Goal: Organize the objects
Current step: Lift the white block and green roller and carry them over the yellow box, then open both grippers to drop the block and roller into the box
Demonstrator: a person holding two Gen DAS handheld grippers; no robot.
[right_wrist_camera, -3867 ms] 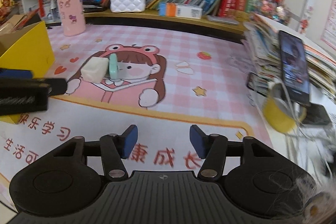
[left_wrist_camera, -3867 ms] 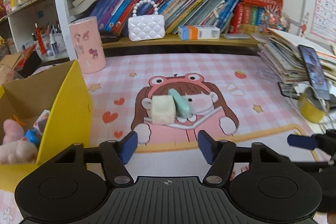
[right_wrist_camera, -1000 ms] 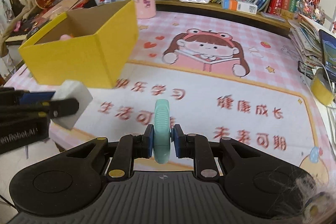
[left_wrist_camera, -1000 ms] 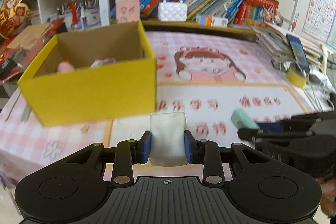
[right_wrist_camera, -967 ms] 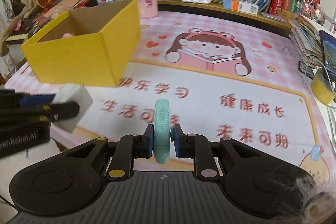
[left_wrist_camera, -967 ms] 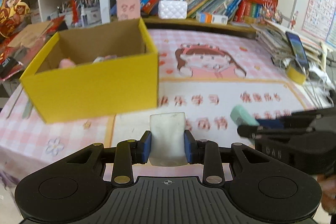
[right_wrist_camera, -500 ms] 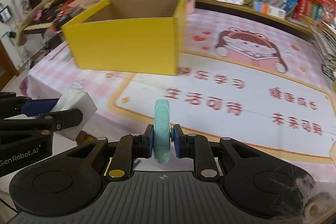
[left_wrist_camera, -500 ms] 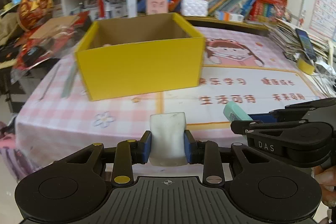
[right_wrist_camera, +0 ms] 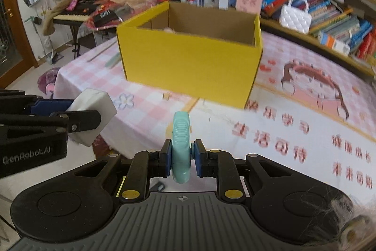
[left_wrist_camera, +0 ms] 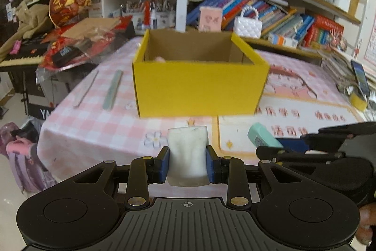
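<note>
Left wrist view: the left gripper (left_wrist_camera: 187,160) has its blue pads clamped on the two sides of a white block (left_wrist_camera: 187,152), which stands upright at lower centre of the frame, over the near edge of the table (left_wrist_camera: 98,131). Low on the right of the same frame the right gripper (left_wrist_camera: 270,145) reaches in from the right, pinching a mint-green eraser (left_wrist_camera: 262,137) whose free end sticks up and to the left; it sits near the white block without touching it.

Right wrist view: the eraser (right_wrist_camera: 181,145) stands on edge at lower centre, squeezed between the closed pads, and the left gripper (right_wrist_camera: 91,118) with its white block (right_wrist_camera: 92,109) enters from the left edge, lower than the box.

Beyond both held things stands the yellow cardboard box (left_wrist_camera: 199,84), open at the top, its near wall facing the cameras in mid-frame. Something pink just shows over the rim at the back left inside. A bare strip of pink checked tablecloth lies between the box's near wall and the table's near edge. To the left of the box two long flat strips (left_wrist_camera: 112,88) lie on the cloth, well clear of it. To the right the printed cartoon mat (right_wrist_camera: 305,95) lies open. Crowded bookshelves (left_wrist_camera: 282,4) fill the upper right behind the box.
</note>
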